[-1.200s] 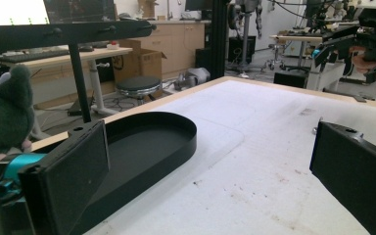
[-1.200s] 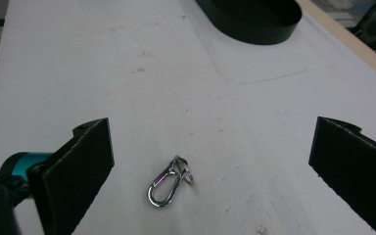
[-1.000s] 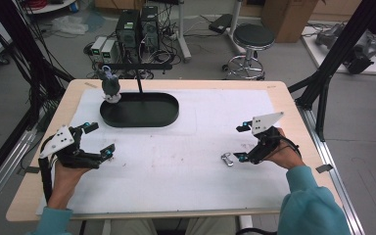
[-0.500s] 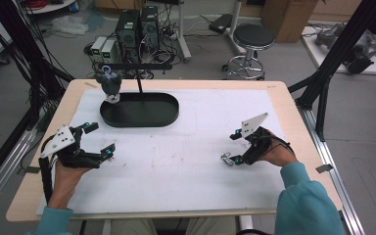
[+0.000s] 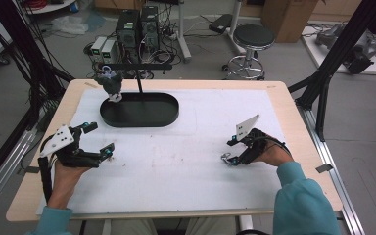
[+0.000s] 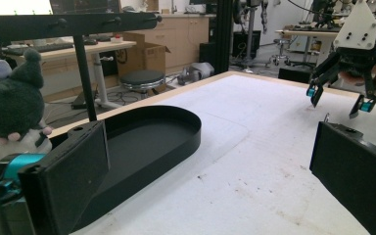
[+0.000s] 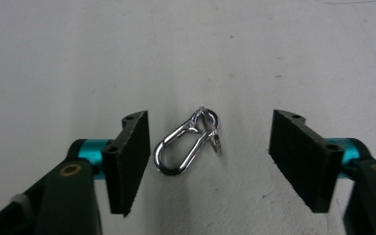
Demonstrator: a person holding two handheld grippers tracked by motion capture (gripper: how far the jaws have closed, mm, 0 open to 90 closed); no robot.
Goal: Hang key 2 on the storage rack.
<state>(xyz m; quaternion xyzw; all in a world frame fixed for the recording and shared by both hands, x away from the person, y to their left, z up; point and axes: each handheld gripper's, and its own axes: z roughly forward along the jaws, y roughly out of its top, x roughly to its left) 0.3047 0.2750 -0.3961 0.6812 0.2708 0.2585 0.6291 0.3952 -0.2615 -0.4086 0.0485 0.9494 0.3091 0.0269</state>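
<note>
A white-covered table (image 5: 215, 196) carries a black oval tray (image 5: 139, 110) and a metal carabiner (image 7: 188, 142).

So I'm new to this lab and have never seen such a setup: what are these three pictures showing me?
A person sits at a table and holds a hand-operated two-jaw gripper in each hand. The high view looks down from above: left gripper, right gripper. The other two pictures come from cameras riding on each gripper, looking along its black jaws. On the white surface stands a black oval tray with a post and crossbar, from which a dark plush toy hangs. In the right gripper view, a small metal snap hook with a ring lies between the open jaws, not yet gripped. The left gripper is open and holds nothing.
</note>
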